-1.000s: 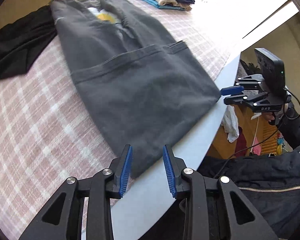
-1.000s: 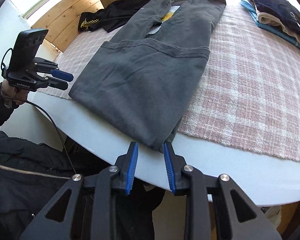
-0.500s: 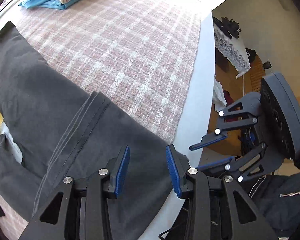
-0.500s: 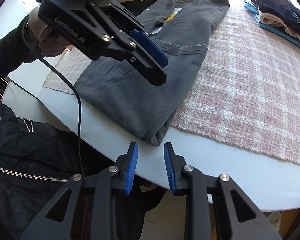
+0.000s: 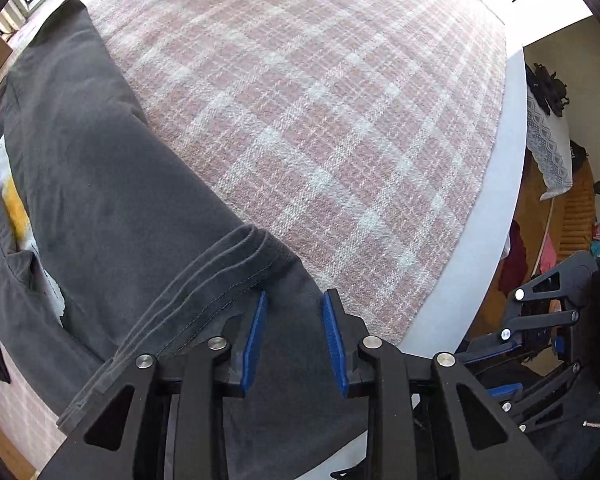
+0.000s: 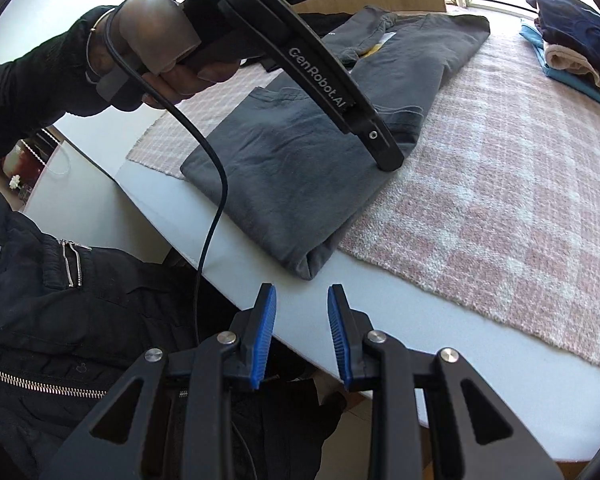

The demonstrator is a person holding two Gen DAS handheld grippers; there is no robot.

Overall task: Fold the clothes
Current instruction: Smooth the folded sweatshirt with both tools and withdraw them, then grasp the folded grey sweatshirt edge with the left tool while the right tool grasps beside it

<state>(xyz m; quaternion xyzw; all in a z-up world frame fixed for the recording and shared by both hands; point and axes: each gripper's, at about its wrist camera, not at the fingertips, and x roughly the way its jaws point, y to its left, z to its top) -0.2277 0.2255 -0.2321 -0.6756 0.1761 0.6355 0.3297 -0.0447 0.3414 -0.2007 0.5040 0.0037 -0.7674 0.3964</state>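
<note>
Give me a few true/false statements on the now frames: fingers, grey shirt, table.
1. The left gripper is down on the grey shirt, near its right edge. True; its fingers have just been closing, with cloth between them.
2. The right gripper holds the shirt's corner. False: nothing is between its fingers; the corner lies just ahead of them.
3. A stack of folded clothes sits at the far side of the table. True.
4. The shirt lies on bare table only. False: most of it rests on the pink checked cloth.
5. The shirt hangs in the air. False: it lies flat.
</note>
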